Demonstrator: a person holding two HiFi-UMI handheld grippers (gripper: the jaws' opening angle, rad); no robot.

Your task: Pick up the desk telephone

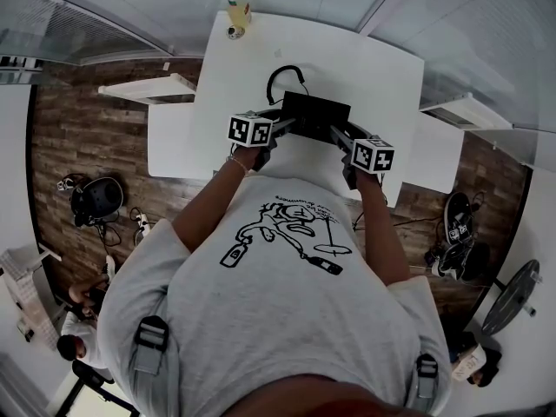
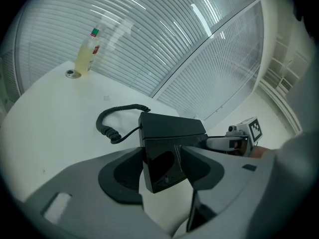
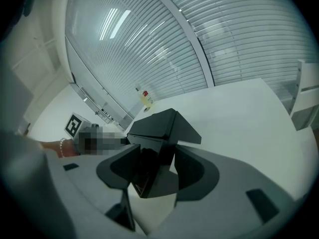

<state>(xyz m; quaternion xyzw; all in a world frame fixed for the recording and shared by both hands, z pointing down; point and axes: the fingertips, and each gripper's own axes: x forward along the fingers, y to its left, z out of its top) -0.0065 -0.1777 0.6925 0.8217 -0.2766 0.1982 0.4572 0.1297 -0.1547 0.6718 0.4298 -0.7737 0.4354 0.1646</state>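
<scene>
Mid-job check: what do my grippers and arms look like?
The left gripper and right gripper are grey with dark jaw pads; each carries a white cube printed with black square markers. Arms are bare below the short sleeves of a grey T-shirt; a bracelet circles the left wrist.

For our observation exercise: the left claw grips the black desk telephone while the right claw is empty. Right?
No: the right claw also grips the desk telephone, as the right gripper view shows. The left claw does grip it.

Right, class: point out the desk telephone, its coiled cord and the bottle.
desk telephone (image 2: 172,127): left gripper view, top face.
coiled cord (image 2: 99,122): left gripper view, left loop.
bottle (image 2: 86,55): left gripper view, body.
</scene>
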